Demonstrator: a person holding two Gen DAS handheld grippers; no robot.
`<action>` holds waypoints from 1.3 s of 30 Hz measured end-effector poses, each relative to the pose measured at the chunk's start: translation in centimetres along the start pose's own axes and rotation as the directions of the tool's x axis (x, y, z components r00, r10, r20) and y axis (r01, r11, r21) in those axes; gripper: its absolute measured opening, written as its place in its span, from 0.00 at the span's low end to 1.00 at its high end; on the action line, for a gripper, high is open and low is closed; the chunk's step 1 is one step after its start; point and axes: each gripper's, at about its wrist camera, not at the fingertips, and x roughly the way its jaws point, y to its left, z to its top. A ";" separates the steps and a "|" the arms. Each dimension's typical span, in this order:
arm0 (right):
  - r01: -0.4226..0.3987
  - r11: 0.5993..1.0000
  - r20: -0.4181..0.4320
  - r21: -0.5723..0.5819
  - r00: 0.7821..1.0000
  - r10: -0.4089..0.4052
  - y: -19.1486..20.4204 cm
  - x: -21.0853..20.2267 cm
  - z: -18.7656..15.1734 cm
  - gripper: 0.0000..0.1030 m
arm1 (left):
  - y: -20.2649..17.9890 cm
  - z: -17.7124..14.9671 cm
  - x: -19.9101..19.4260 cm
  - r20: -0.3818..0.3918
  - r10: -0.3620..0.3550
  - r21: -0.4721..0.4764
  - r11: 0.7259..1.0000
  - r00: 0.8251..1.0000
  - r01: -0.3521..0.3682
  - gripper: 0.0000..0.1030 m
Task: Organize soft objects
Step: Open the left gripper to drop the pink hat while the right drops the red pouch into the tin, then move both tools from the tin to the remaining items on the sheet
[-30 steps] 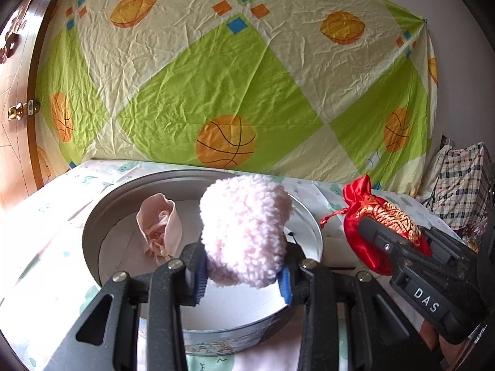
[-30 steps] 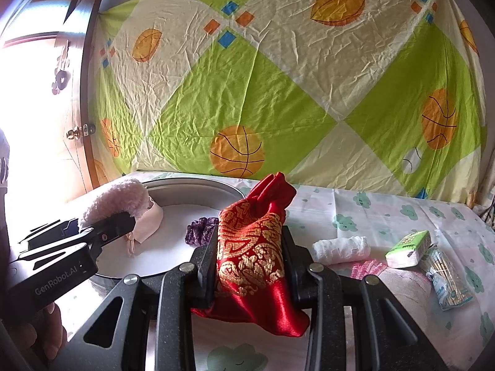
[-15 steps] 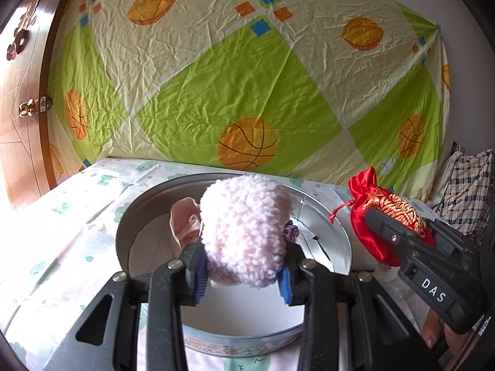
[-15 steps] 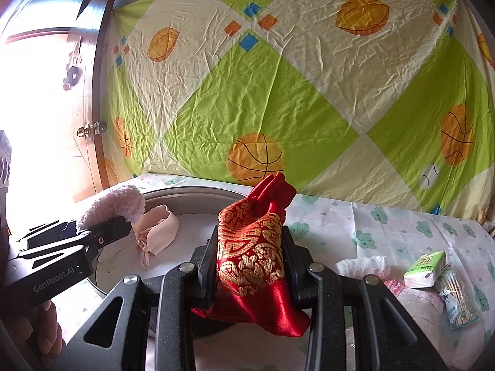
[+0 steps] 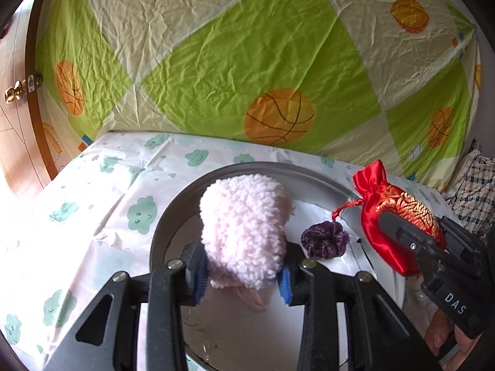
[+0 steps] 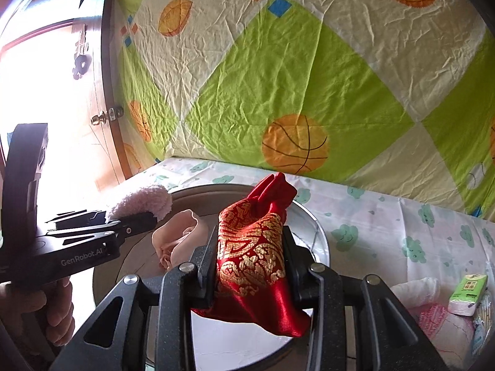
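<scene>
Gripping a fluffy pink fleece piece (image 5: 244, 232), the left gripper (image 5: 241, 281) sits low in the centre of its own view, jaws clenched on the fleece from both sides above the round metal tin (image 5: 161, 232). Just right of the fleece, a purple knitted flower (image 5: 324, 242) lies on the tin's white floor. Further right, the red and gold satin pouch (image 5: 399, 216) is pinched in the right gripper (image 5: 411, 241), over the tin's right rim.

In the right wrist view, the left gripper (image 6: 136, 222) enters from the left edge with the pink fleece (image 6: 142, 201) showing above its fingers. Right of it, a pale pink fabric piece (image 6: 176, 238) rests inside the tin (image 6: 318, 241). At centre, the right gripper (image 6: 250, 266) is clamped tight on the red pouch (image 6: 253, 247), whose neck points upward. At the lower right, on the cloud-print tablecloth (image 6: 371, 216), lie a white rolled cloth (image 6: 417, 287) and a green tissue packet (image 6: 467, 293), close together.
</scene>
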 end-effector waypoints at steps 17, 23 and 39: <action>-0.054 0.999 -0.126 0.007 0.991 0.054 0.0 3.4 -1.5 0.58 | -1.4 3.7 5.0 -0.183 -0.051 0.012 0.998 0.982 0.054 0.52; -0.038 0.999 -0.077 0.013 0.996 0.039 -0.4 1.7 -1.4 0.78 | -2.3 3.0 5.1 -0.195 -0.009 0.057 0.998 0.981 0.021 0.69; 0.001 1.000 -0.008 0.000 1.000 -0.001 -1.5 -2.2 -1.7 0.78 | -3.0 2.5 3.4 -0.122 0.101 0.059 0.994 0.987 -0.094 0.94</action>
